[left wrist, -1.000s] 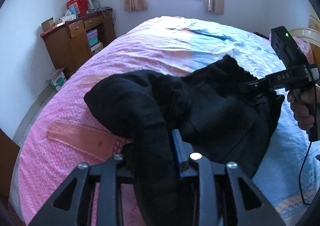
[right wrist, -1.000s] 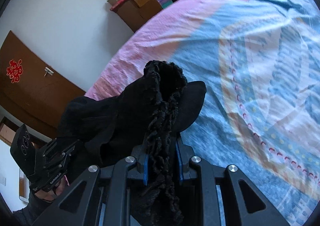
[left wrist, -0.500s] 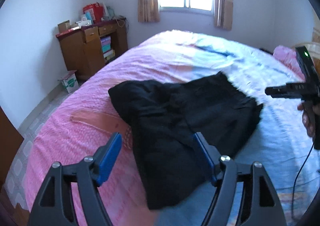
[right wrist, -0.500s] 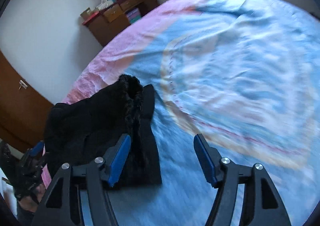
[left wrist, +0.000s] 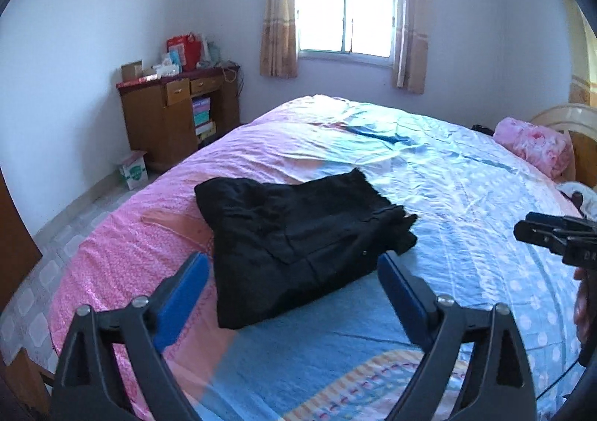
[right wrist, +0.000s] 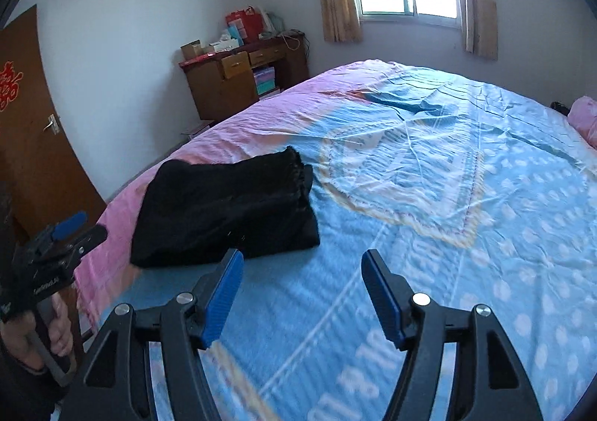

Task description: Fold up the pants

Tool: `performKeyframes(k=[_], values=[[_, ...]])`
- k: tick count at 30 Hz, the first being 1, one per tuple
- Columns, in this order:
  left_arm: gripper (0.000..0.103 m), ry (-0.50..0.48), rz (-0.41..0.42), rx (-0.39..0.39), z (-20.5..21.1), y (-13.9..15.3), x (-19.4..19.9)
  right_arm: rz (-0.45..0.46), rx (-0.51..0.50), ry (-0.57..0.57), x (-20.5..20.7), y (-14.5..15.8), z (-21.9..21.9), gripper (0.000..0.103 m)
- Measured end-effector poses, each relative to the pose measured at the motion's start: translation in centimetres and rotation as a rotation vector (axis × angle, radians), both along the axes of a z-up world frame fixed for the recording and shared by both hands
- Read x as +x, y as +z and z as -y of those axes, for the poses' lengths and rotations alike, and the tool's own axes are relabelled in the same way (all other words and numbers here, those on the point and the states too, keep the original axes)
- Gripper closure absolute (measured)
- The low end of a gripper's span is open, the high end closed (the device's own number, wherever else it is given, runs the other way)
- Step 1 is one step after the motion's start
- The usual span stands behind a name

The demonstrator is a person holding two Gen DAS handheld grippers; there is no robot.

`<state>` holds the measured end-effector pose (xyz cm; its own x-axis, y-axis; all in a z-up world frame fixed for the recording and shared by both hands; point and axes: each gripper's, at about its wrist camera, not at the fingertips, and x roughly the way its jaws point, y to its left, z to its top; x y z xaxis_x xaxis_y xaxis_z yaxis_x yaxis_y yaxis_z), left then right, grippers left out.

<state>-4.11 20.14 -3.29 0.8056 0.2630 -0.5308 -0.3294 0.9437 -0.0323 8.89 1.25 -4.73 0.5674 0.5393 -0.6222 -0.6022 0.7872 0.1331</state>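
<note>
Lying folded near bed (left wrist: 466, 197) edge: pants (left wrist: 298, 234); grippers clear.

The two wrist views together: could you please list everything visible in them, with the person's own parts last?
pants: one, black, folded, lying on the bed near its pink edge
bed: one, blue and pink cover
pillow: one, pink floral, far right
cabinet: one, brown wood, left corner, boxes on top
carton: one, white and green, floor beside cabinet
window: one, beige curtains
door: one, brown, left wall
left gripper: jaws opening, nothing between
right gripper: open, empty
hand: gripping left handle
</note>
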Motion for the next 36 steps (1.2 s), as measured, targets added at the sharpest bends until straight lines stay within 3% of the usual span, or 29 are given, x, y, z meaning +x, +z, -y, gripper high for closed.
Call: performKeyframes(k=[11, 20, 23, 36], values=[[0.009, -0.040, -0.004, 0.004, 2.7, 0.7, -0.1, 0.067, -0.017, -0.014, -4.3, 0.8, 1.9, 0.036], [0.008, -0.047, -0.026, 0.010, 3.1, 0.5, 0.1, 0.065, 0.004, -0.025, -5.1, 1.2, 2.9, 0.036], [0.002, -0.046, -0.046, 0.000, 3.0, 0.2, 0.3, 0.076, 0.005, -0.023, -5.3, 1.4, 2.9, 0.035], [0.002, -0.037, -0.048, 0.005, 2.7, 0.2, 0.4, 0.080, 0.012, -0.026, -5.7, 1.7, 3.1, 0.035]])
